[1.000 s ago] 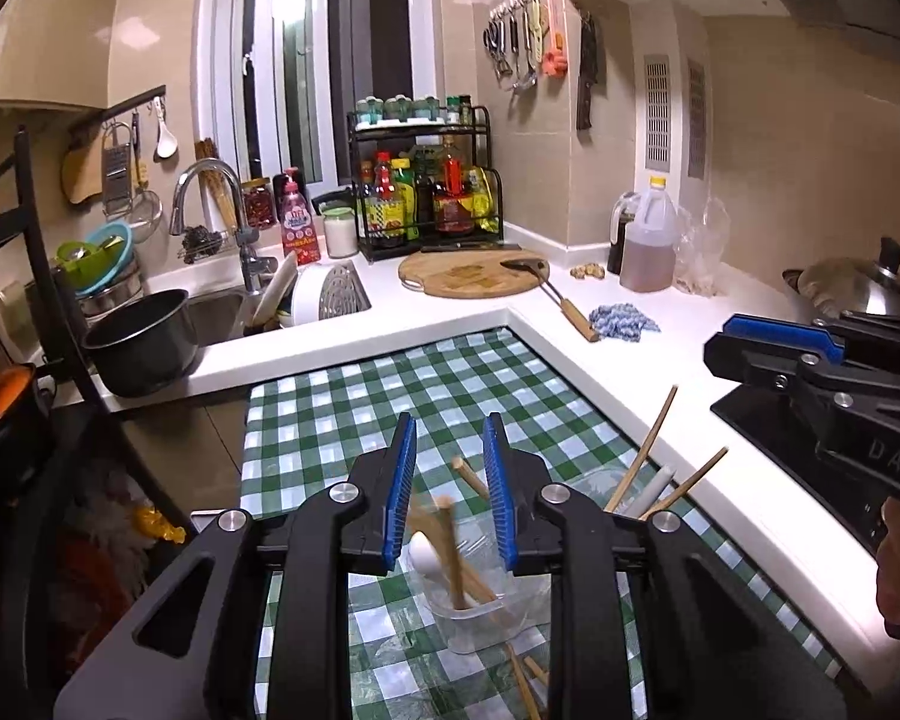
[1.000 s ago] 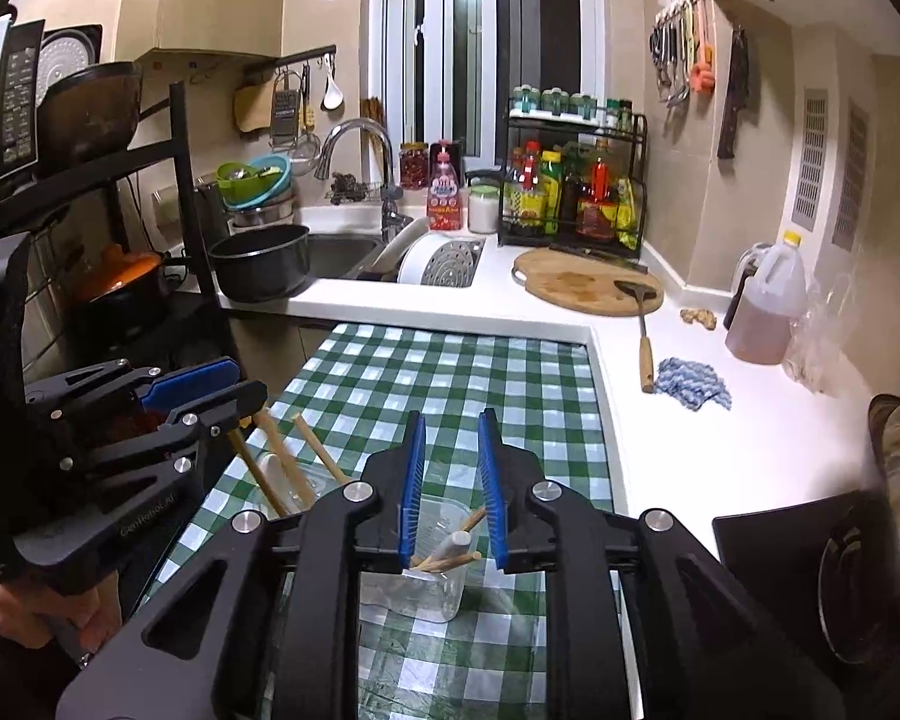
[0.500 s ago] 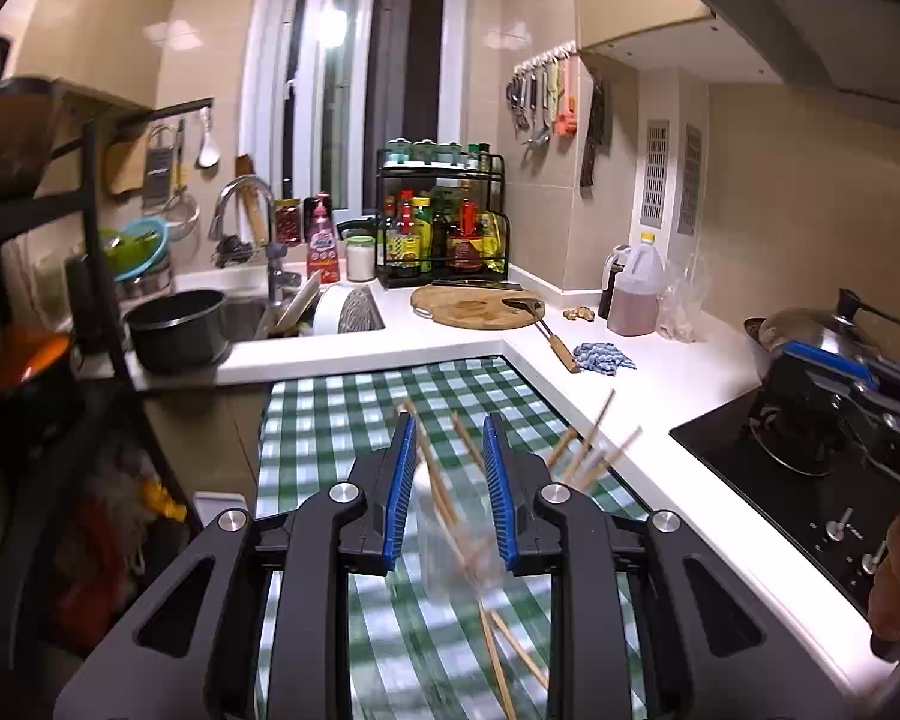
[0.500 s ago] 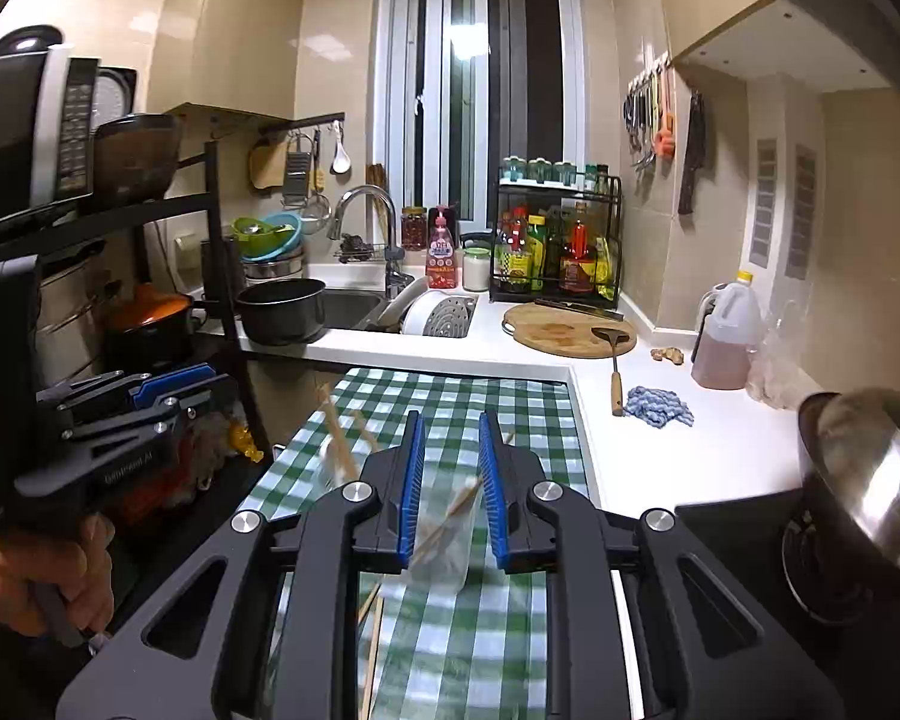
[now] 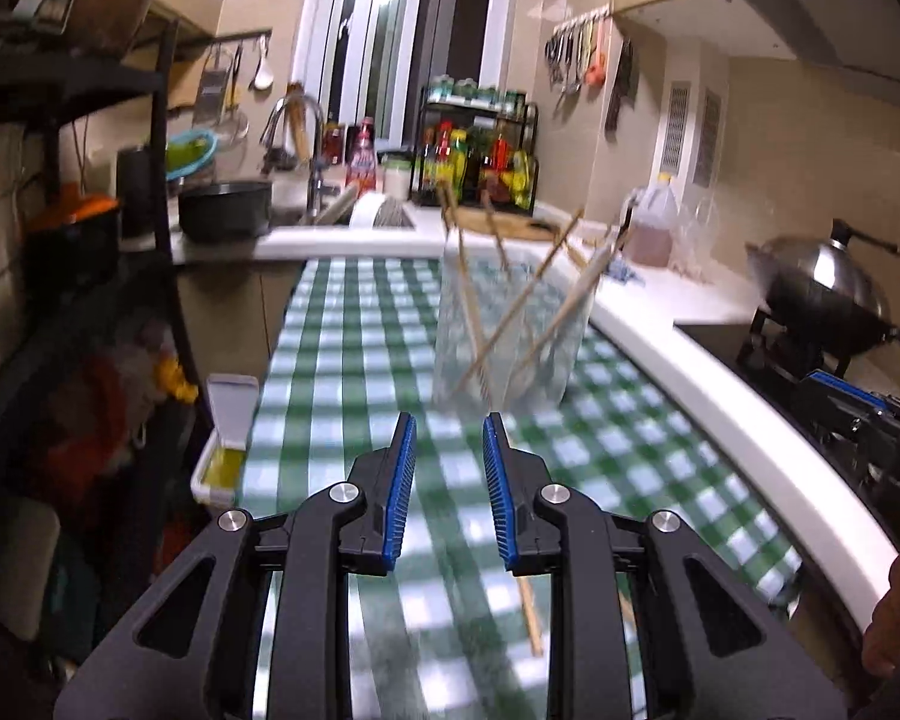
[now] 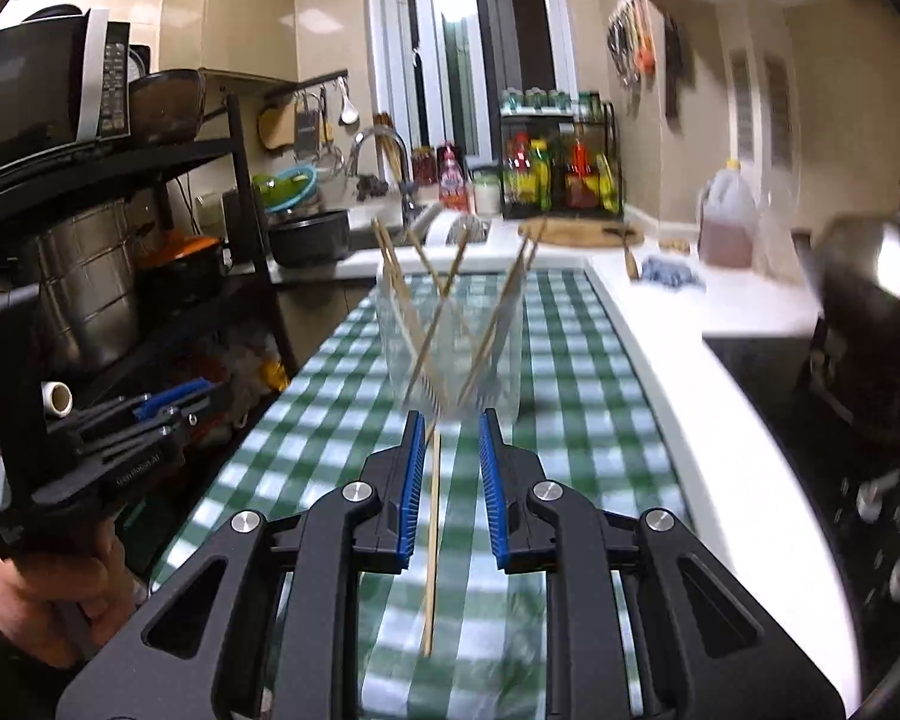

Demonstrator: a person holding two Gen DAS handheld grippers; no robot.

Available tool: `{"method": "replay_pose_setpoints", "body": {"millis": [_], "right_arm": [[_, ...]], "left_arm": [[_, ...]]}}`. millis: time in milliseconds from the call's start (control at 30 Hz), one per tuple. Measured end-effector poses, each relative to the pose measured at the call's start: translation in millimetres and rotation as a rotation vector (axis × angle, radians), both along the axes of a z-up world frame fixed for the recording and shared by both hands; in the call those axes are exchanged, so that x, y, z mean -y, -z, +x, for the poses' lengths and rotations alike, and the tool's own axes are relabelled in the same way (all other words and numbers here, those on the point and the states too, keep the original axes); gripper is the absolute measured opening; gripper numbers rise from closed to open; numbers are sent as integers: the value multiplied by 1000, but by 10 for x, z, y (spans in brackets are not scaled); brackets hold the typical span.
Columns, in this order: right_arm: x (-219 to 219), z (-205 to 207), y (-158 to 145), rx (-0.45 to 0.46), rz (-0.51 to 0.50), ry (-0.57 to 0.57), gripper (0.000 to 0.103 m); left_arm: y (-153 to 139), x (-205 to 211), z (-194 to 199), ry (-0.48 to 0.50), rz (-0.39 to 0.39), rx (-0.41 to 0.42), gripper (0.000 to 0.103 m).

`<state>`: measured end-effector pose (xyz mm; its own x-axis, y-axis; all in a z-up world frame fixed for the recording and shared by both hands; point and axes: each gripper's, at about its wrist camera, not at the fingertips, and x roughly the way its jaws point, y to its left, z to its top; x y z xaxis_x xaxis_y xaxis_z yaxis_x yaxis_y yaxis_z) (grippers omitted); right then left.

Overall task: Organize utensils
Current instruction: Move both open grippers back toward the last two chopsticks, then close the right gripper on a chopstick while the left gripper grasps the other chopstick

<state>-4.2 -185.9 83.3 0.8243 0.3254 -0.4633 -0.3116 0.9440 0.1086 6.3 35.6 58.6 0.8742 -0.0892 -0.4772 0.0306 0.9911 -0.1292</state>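
Clear container (image 6: pixel 450 354) of chopsticks upright on checked cloth (image 6: pixel 570 372); loose chopstick (image 6: pixel 431 546) lies before it. Left gripper (image 5: pixel 449 492), right gripper (image 6: pixel 448 489): jaws narrow, empty. Widen jaws, pinch stick mid-length.

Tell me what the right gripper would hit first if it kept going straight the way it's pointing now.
Probably the loose chopstick lying on the checked tablecloth between the right gripper fingers, then the clear container of chopsticks just ahead. Depth is unclear in the blur.
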Motion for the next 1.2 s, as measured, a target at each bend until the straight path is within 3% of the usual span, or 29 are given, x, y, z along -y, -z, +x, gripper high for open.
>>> {"method": "replay_pose_setpoints", "body": {"millis": [200,400,533,967,1100,1133,1200], "right_arm": [[-31,-89,424,-85,0,1,17],[-46,-61,762,-152,-17,13,17],[-91,-1,972,-198,-24,2,18],[-350,170,1507,-310,-104,-64,19],[-354,172,1530,-292,-119,-61,13],[-347,168,1536,-286,-125,-56,5],[-317,156,1539,-285,-119,-57,5]], "left_arm": [[405,-69,-120,-28,-19,-79,20],[490,-37,-124,-30,-7,-93,19],[567,-75,-87,-23,-51,-130,16],[950,246,20,108,-102,-273,16],[1031,326,49,124,-99,-294,16],[1042,340,55,124,-95,-297,16],[1060,361,67,126,-90,-301,16]]}}
